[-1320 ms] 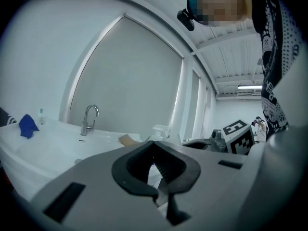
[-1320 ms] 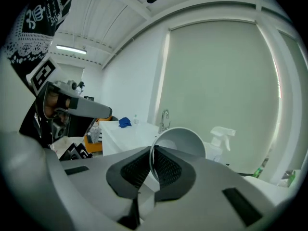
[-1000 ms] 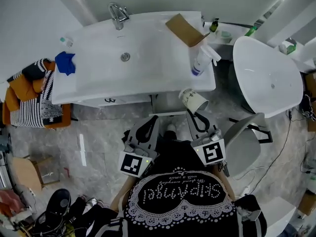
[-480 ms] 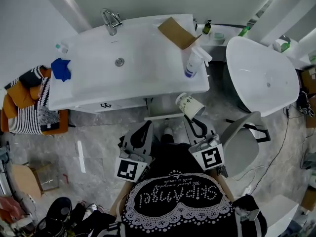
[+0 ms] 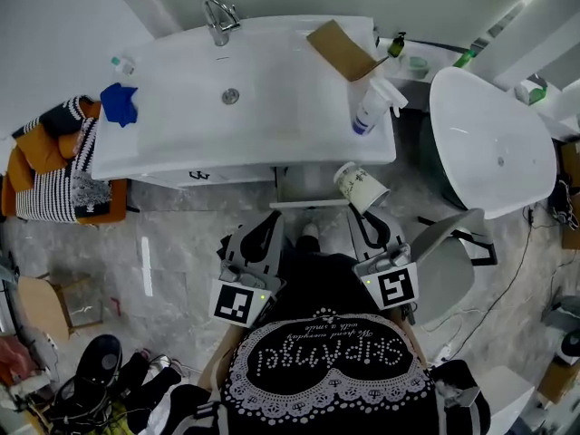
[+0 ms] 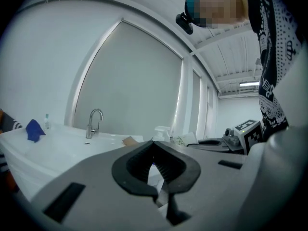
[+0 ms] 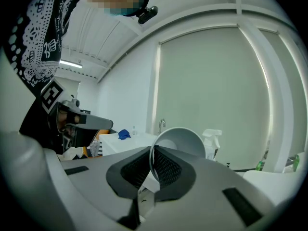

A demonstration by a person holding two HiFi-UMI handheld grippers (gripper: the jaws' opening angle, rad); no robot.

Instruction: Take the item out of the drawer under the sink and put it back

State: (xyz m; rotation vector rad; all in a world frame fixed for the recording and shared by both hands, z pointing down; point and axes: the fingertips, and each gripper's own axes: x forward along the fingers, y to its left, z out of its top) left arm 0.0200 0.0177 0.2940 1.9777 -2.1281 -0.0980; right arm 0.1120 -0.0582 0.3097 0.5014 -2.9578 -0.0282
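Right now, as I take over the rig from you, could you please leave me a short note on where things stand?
Right gripper: shut on the rim of the paper cup, which is tipped on its side.
Left gripper: shut and empty, held beside the right one.
Drawer: appears pulled open under the sink. The cup hangs at the drawer's right end. I cannot see inside the drawer.
Done: the cup is out of the drawer.
Left: set the cup back in the drawer, let go, then probably push the drawer shut.
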